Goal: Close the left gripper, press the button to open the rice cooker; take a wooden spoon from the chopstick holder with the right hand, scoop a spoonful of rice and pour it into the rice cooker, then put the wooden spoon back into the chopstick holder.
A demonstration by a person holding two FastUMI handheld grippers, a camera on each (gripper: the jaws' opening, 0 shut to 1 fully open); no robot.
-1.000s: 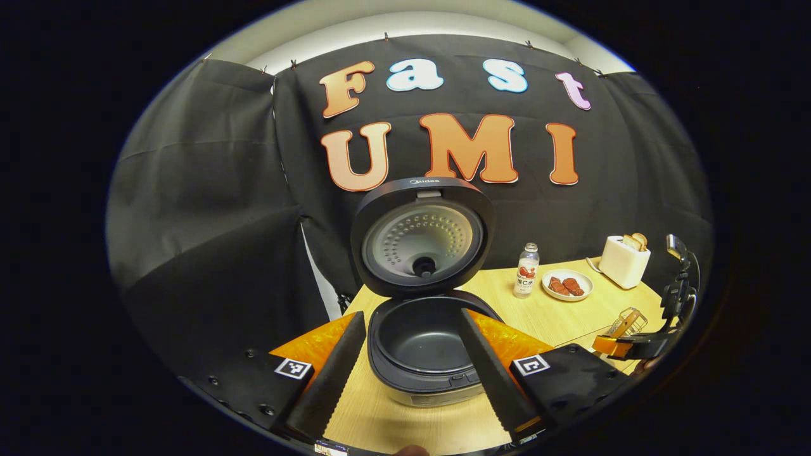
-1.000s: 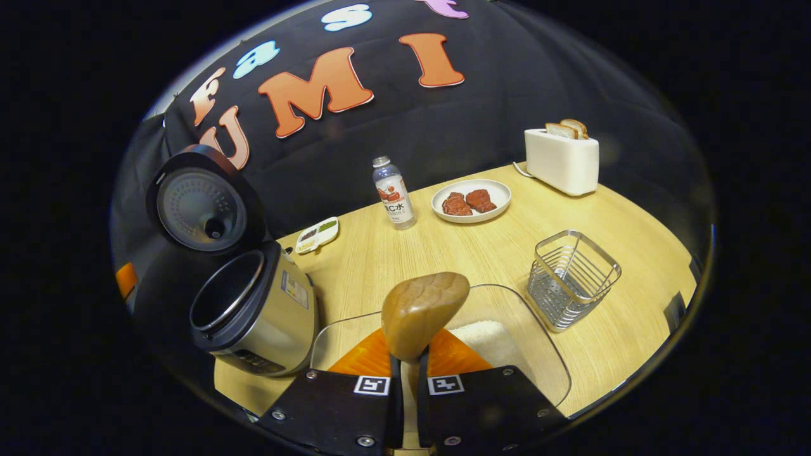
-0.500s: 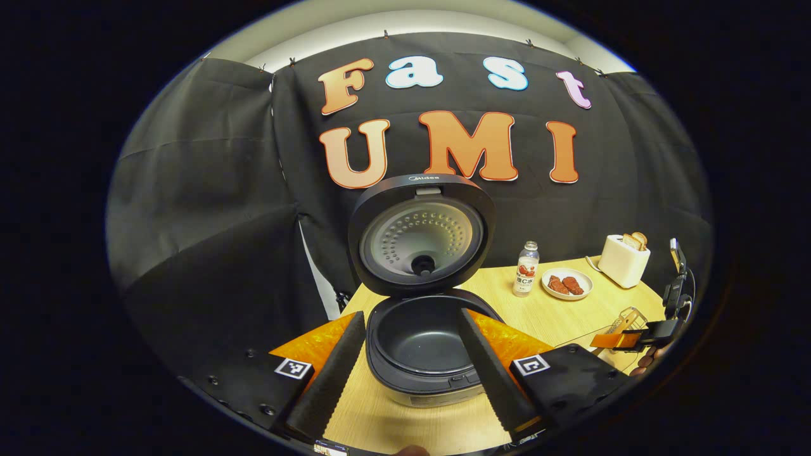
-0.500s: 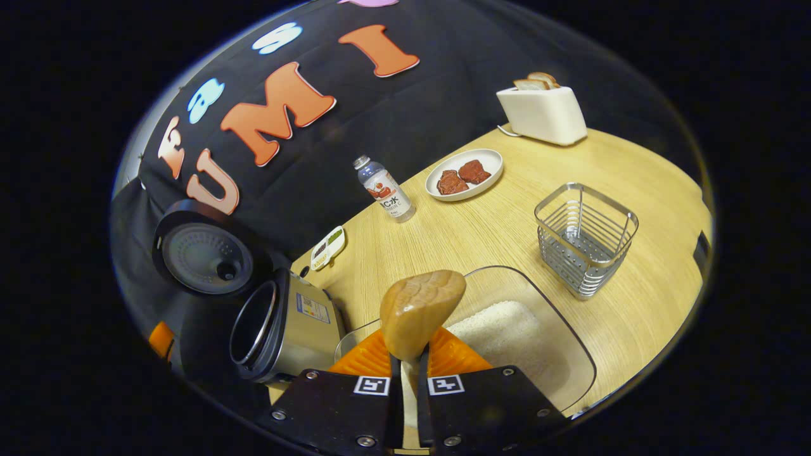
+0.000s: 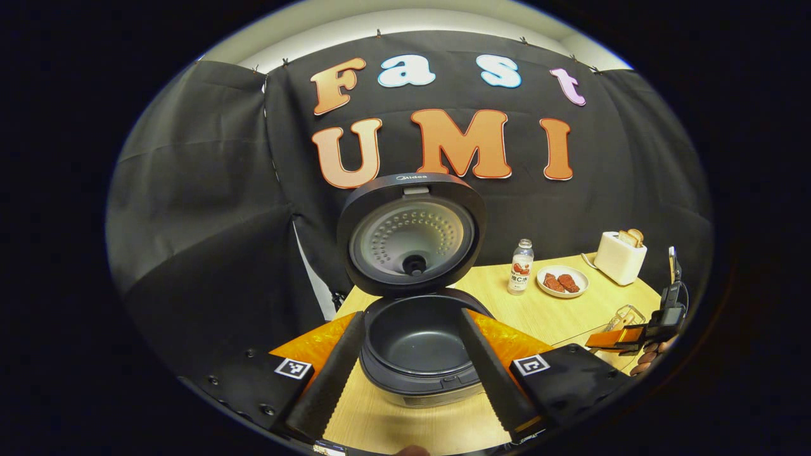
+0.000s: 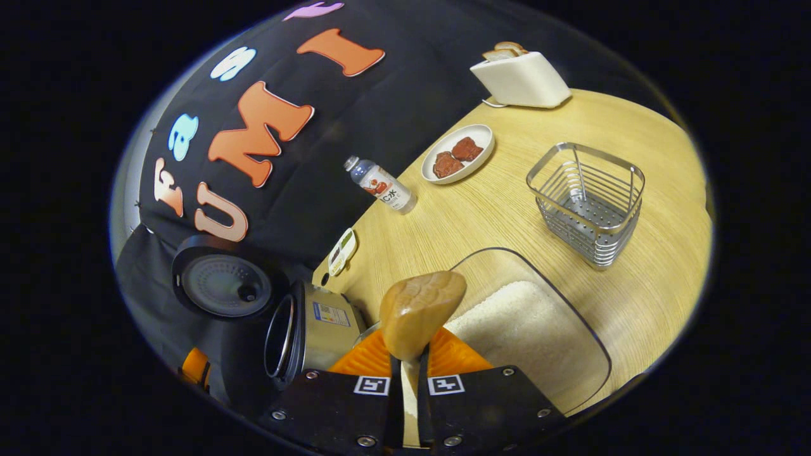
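A: Where's the wooden spoon (image 6: 420, 308)?

B: In my right gripper (image 6: 405, 373). Jaws clamped on the handle; bowl sticks up ahead of them, just above the near edge of the glass dish (image 6: 595, 354) of rice (image 6: 519, 323).

A: How'll it handle?

B: My guess: light, stiff, smooth wood, so it could twist in the jaws under a load. I've got it by the handle close below the bowl, which should keep it steady. Rice is loose grain; it'll spill if I tip early.

A: Other side?

B: Left gripper (image 5: 405, 373) has its jaws spread wide, nothing between them, hanging in front of the rice cooker (image 5: 415, 354). Lid (image 5: 412, 234) stands up, inner pot looks bare. Button step looks done.

A: Holder?

B: Chopstick holder (image 6: 588, 204) is a wire basket, standing apart from the dish, nothing in it that I can see.

A: Surface, room?

B: Pale wood-grain tabletop (image 6: 494, 215), flat. Farther back: a bottle (image 6: 380, 185), a plate (image 6: 457, 154) w/ two reddish pieces, a toaster (image 6: 519, 79) w/ bread. Small tray (image 6: 342, 251) near the cooker. Black cloth behind.
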